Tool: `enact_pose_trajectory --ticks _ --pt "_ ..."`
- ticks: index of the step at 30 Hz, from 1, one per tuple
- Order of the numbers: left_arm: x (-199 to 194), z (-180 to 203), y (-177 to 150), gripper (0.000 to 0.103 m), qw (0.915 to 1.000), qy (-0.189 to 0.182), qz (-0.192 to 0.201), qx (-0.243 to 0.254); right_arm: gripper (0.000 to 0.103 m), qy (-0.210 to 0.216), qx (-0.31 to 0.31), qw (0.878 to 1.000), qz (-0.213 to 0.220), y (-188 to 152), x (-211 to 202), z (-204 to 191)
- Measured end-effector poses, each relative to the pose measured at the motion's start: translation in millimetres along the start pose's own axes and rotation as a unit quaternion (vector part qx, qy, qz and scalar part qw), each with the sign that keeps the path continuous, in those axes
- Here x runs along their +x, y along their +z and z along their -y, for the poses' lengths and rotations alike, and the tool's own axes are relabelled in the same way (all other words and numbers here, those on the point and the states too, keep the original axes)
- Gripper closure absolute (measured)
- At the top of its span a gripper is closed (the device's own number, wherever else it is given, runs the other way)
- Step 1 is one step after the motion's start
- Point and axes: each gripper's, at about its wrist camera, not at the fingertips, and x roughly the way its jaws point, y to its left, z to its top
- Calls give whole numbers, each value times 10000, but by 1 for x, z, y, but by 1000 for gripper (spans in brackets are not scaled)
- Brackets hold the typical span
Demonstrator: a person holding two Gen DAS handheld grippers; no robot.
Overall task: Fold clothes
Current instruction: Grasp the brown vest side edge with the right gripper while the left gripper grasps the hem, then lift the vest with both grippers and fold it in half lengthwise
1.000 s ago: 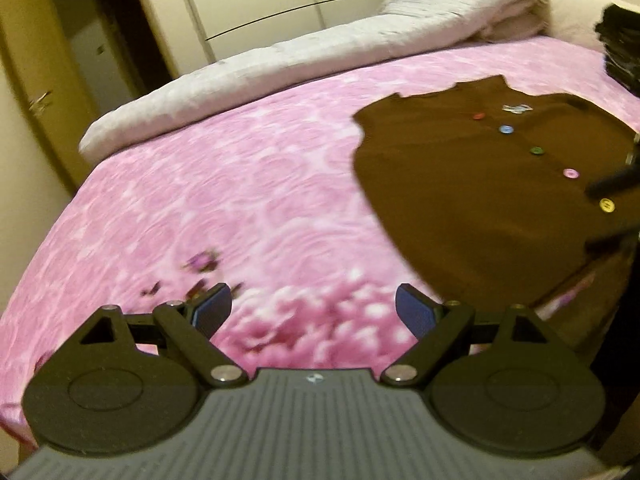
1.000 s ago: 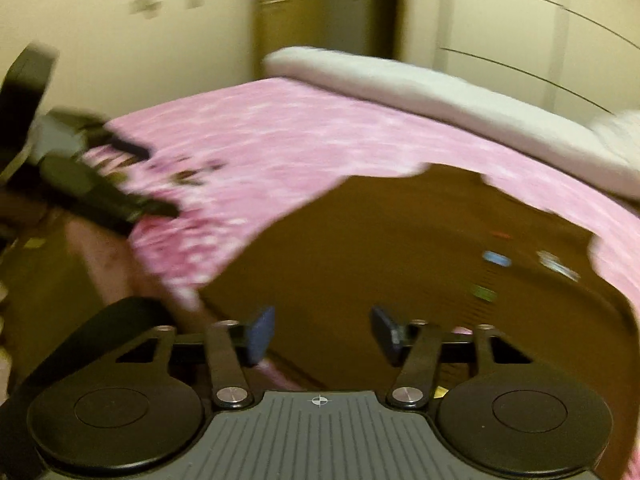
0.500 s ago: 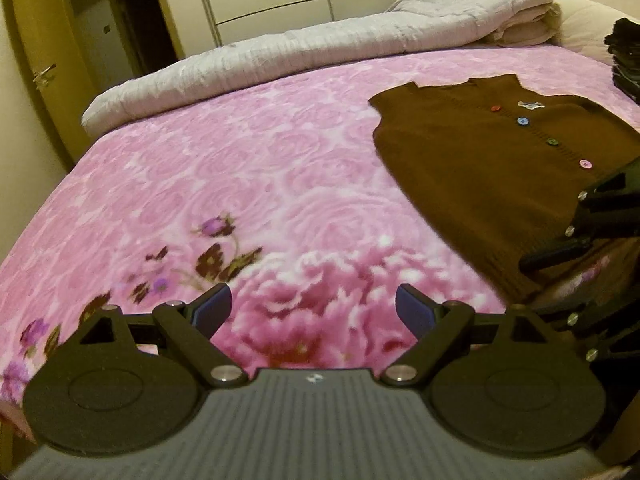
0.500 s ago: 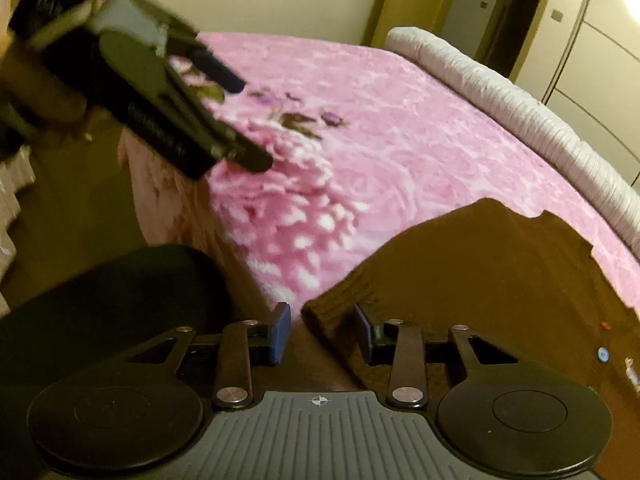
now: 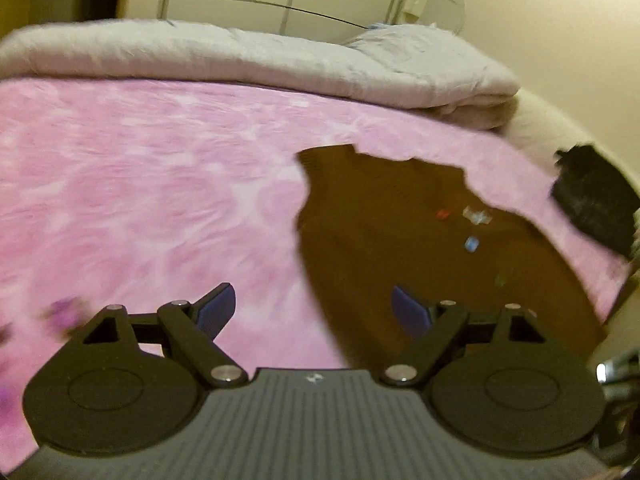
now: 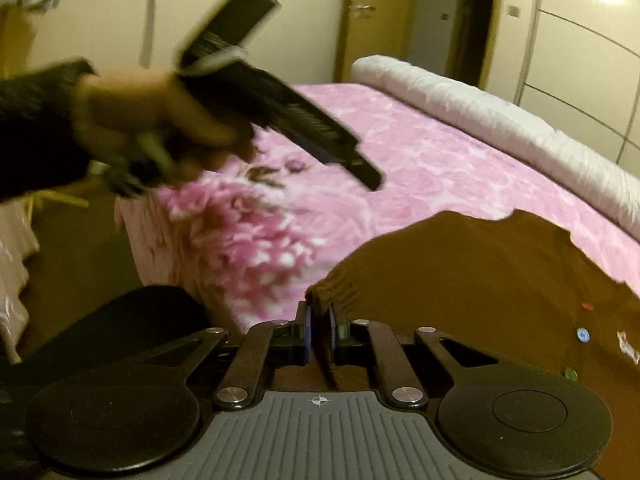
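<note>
A brown knitted vest (image 5: 400, 232) with coloured buttons lies flat on the pink flowered bed cover (image 5: 140, 184). My left gripper (image 5: 314, 312) is open and empty, above the vest's left edge. In the right wrist view my right gripper (image 6: 319, 330) is shut on the vest's (image 6: 460, 280) near hem corner at the bed's front edge. The left gripper (image 6: 360, 168) also shows there, blurred, held in a hand above the bed.
A rolled grey-white duvet (image 5: 240, 56) lies along the far side of the bed, with a folded blanket at its end. A dark pile of clothing (image 5: 592, 200) sits at the bed's right edge. Wardrobe doors (image 6: 580, 40) and a doorway stand behind.
My right gripper has closed on the vest's hem corner. My left gripper has swung right and forward, over the vest's left side, staying open.
</note>
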Motion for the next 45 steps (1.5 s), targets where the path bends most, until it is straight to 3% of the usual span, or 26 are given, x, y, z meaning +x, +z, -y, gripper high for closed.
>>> enact_pose_trajectory --ticks 2,4,8,11,12,13,14,21,27,33,36,38,40,41,45 --pt "29 -6 17 26 9995 -258 -80 -163 96 200 227 9994 141 0 -8 12" --pt "59 -18 27 39 9977 -392 -301 -473 96 259 291 9991 173 0 -11 20" --pt "102 -36 37 44 9920 -635 -694 -846 96 310 409 9985 164 -2 -7 33" --pt "118 -41 42 49 9893 -669 -757 -1051 96 378 580 9975 165 -4 -4 45" --pt "119 -42 44 65 9887 -681 -755 -1104 96 404 618 9971 165 -5 -4 48" --pt "120 -42 45 93 9880 -705 -796 -1124 96 433 657 9968 170 -6 -4 51" --pt "122 -41 46 101 9872 -730 -838 -1144 96 472 711 9962 193 -7 -5 53" --pt "99 -6 65 101 9945 -434 -622 -725 96 614 1049 9910 552 -11 -23 64" --pt "86 78 119 101 9982 -496 -303 -155 97 250 1750 9749 1355 -24 -80 108" --pt "133 210 162 101 9934 -998 -140 546 97 -719 2875 9307 2143 -84 -178 173" --pt "179 282 164 100 9875 -1277 -231 891 97 -1315 3416 9032 2240 -130 -221 197" --pt "211 322 156 95 9821 -1442 -462 1117 97 -1510 3827 8874 2082 -160 -228 206" --pt "230 337 145 82 9792 -1488 -663 1207 97 -1700 4228 8692 1918 -191 -235 216" --pt "239 344 140 81 9776 -1511 -763 1251 97 -1788 4419 8597 1835 -205 -238 221" --pt "242 331 122 72 9781 -1280 -912 1364 97 -1653 4649 8538 1663 -224 -230 224"
